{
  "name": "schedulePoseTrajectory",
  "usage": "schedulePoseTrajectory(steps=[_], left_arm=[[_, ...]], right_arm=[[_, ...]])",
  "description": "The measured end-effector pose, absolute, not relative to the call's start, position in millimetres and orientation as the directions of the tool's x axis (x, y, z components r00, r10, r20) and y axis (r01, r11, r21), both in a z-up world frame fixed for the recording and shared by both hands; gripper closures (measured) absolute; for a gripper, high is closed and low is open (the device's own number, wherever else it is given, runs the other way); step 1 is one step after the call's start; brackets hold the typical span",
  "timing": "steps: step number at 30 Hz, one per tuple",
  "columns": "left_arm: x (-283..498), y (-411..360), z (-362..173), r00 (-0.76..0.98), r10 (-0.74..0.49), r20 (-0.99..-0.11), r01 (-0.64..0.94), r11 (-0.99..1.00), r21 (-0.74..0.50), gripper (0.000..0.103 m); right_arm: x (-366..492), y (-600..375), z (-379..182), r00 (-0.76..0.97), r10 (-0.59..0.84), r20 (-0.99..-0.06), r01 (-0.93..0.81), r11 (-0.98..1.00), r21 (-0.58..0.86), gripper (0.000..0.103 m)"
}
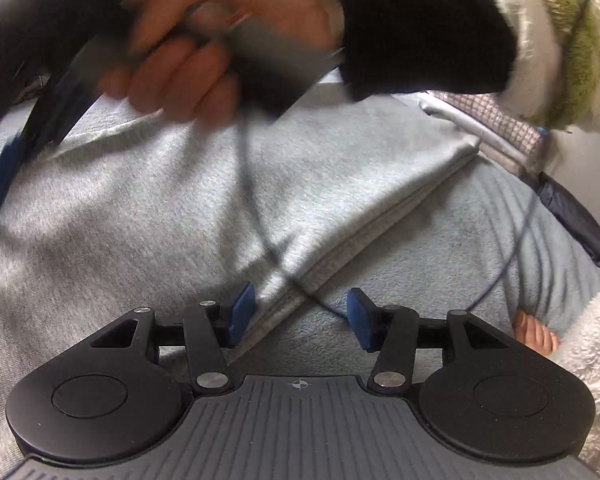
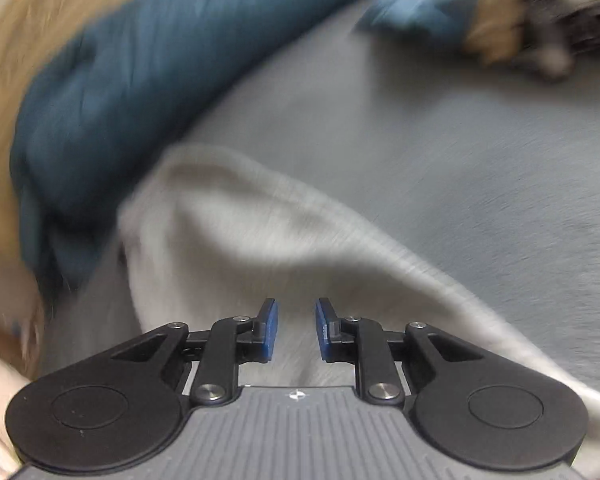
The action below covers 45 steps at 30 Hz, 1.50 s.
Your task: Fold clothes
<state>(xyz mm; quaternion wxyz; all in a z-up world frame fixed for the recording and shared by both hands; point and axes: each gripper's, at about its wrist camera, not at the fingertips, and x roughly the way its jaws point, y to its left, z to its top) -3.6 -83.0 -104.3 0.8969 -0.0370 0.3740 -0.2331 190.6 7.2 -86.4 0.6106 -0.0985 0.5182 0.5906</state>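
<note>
Grey fleece garment (image 1: 148,200), left gripper (image 1: 300,316) jaws apart

The left hand-held gripper (image 1: 300,316) points downward with its blue pads (image 1: 242,312) standing well apart and nothing pressed between them. In the left wrist view, a bare hand (image 1: 204,48) in a black sleeve (image 1: 420,32) grips the right hand-held gripper (image 1: 4,172) up at the left, blurred. The right hand-held gripper (image 2: 297,330) tilts downward, its pads (image 2: 270,330) a narrow gap apart, clamping nothing.
</note>
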Motion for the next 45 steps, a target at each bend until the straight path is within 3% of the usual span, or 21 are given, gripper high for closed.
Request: schedulePoseTrajectory(steps=[2, 5, 8, 11, 15, 17, 21, 23, 26, 29, 32, 36, 38, 41, 45], left_arm=[[-6.0, -83.8, -105.0, 0.618, -0.445, -0.649, 0.395, 0.889, -0.233, 0.052], [-8.9, -81.8, -101.3, 0.621, -0.443, -0.646, 0.389, 0.891, -0.236, 0.053], [-12.2, -69.6, -83.5, 0.586, -0.465, -0.664, 0.363, 0.883, -0.298, 0.053], [-31.0, -40.2, -53.8, 0.597, -0.488, -0.637, 0.329, 0.873, -0.360, 0.053], [-54.9, 3.9, -35.9, 0.680, -0.355, -0.642, 0.161, 0.926, -0.341, 0.053], [-60.1, 19.5, -46.6, 0.685, -0.268, -0.677, 0.042, 0.943, -0.331, 0.053], [-69.3, 33.3, -78.4, 0.676, -0.215, -0.705, -0.114, 0.915, -0.388, 0.054], [-73.1, 31.0, -81.6, 0.697, -0.209, -0.686, -0.116, 0.911, -0.395, 0.053], [-74.5, 34.3, -82.3, 0.701, -0.215, -0.680, -0.092, 0.918, -0.385, 0.053], [-76.8, 38.0, -83.3, 0.705, -0.237, -0.669, -0.075, 0.913, -0.402, 0.053], [-77.4, 41.3, -85.1, 0.707, -0.249, -0.662, -0.060, 0.911, -0.408, 0.053], [-77.9, 39.1, -87.5, 0.715, -0.253, -0.651, -0.059, 0.907, -0.417, 0.053], [-80.8, 39.1, -89.4, 0.721, -0.255, -0.644, -0.059, 0.903, -0.424, 0.053], [-80.0, 41.4, -90.4, 0.722, -0.267, -0.638, -0.052, 0.899, -0.435, 0.053], [-79.2, 45.0, -89.0, 0.712, -0.288, -0.641, -0.046, 0.891, -0.451, 0.053]], right_arm=[[199.4, 22.3, -94.8, -0.172, 0.658, -0.733, -0.812, 0.326, 0.484, 0.088], [226.7, 25.2, -90.7, -0.043, 0.754, -0.656, -0.723, 0.430, 0.541, 0.086], [233.2, 14.5, -73.0, -0.086, 0.793, -0.603, -0.737, 0.356, 0.574, 0.086], [226.8, 6.9, -58.6, -0.180, 0.775, -0.606, -0.772, 0.271, 0.575, 0.086], [204.0, 29.8, -53.7, -0.304, 0.719, -0.625, -0.800, 0.164, 0.577, 0.086], [189.7, 44.4, -58.2, -0.360, 0.682, -0.636, -0.802, 0.122, 0.585, 0.086], [173.3, 94.8, -82.8, -0.351, 0.627, -0.696, -0.831, 0.134, 0.540, 0.086], [181.3, 118.2, -97.1, -0.267, 0.634, -0.726, -0.845, 0.209, 0.493, 0.091], [202.8, 128.2, -93.8, -0.232, 0.695, -0.680, -0.751, 0.317, 0.580, 0.092], [188.7, 129.4, -73.4, -0.335, 0.699, -0.632, -0.766, 0.188, 0.615, 0.091], [156.4, 148.1, -72.2, -0.420, 0.614, -0.668, -0.807, 0.084, 0.585, 0.091], [148.8, 182.5, -98.8, -0.349, 0.594, -0.725, -0.833, 0.157, 0.530, 0.093], [158.1, 192.5, -101.4, -0.321, 0.639, -0.700, -0.804, 0.207, 0.557, 0.093], [160.5, 196.2, -86.8, -0.363, 0.667, -0.651, -0.789, 0.150, 0.595, 0.090], [130.2, 221.2, -91.8, -0.473, 0.552, -0.686, -0.824, -0.003, 0.566, 0.090]])
